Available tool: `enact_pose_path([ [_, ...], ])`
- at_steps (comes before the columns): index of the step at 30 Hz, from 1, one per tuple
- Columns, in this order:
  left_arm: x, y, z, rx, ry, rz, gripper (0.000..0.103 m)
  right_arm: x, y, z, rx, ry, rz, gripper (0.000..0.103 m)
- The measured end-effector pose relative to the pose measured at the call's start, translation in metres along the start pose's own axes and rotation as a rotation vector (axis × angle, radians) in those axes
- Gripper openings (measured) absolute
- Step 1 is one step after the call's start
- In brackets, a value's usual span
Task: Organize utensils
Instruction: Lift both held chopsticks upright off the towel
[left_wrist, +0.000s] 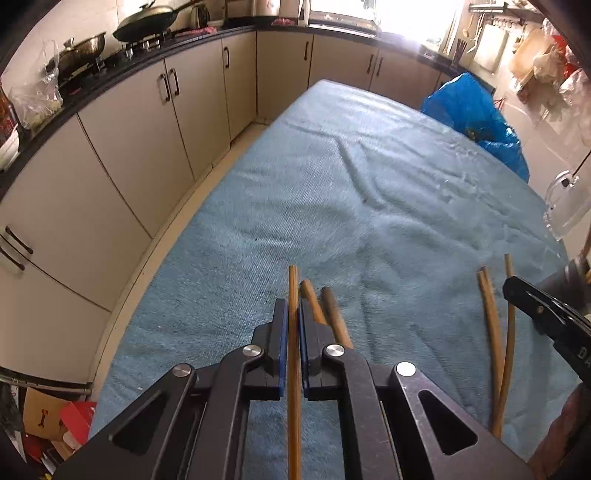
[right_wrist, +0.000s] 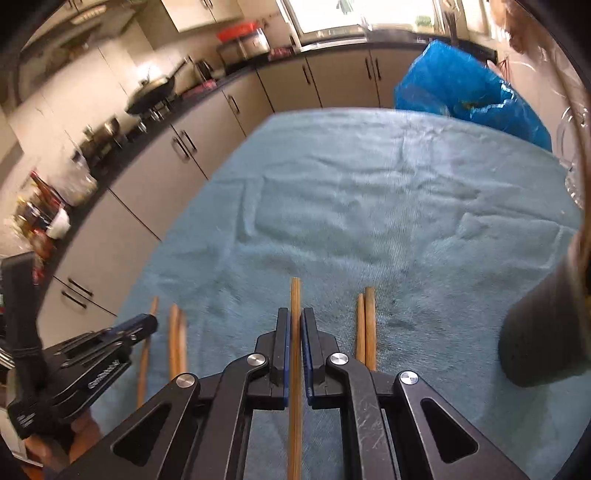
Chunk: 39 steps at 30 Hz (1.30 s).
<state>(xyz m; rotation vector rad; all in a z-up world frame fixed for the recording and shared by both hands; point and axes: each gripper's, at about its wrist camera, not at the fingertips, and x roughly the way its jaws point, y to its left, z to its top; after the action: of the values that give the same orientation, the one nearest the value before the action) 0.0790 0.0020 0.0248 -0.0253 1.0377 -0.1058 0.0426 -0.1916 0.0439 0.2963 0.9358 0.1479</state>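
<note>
A table (left_wrist: 369, 177) is carrying a wrinkled blue towel (right_wrist: 351, 206) that is covering its whole top. Lying on the towel in the left view are two brown chopsticks (left_wrist: 325, 314) side by side near the front edge and three more (left_wrist: 496, 339) well to their right, two of them touching along their length. A dark grey cup (right_wrist: 543, 332) is standing at the right edge in the right view, and a clear glass piece (left_wrist: 565, 203) is sitting at the table's right side.
</note>
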Motion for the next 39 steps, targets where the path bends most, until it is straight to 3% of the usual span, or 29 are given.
enact_pose_path([
  [8, -0.057, -0.011, 0.0, 0.028, -0.112, -0.021, 0.005, -0.057, 0.006, -0.004, 0.002, -0.124, 0.044, 0.006],
  [18, -0.112, -0.023, -0.007, 0.066, -0.223, -0.04, 0.005, -0.1, 0.016, -0.012, -0.012, -0.219, 0.073, 0.006],
  [39, -0.161, -0.043, -0.023, 0.104, -0.29, -0.066, 0.005, -0.153, 0.012, -0.034, -0.005, -0.311, 0.104, 0.006],
])
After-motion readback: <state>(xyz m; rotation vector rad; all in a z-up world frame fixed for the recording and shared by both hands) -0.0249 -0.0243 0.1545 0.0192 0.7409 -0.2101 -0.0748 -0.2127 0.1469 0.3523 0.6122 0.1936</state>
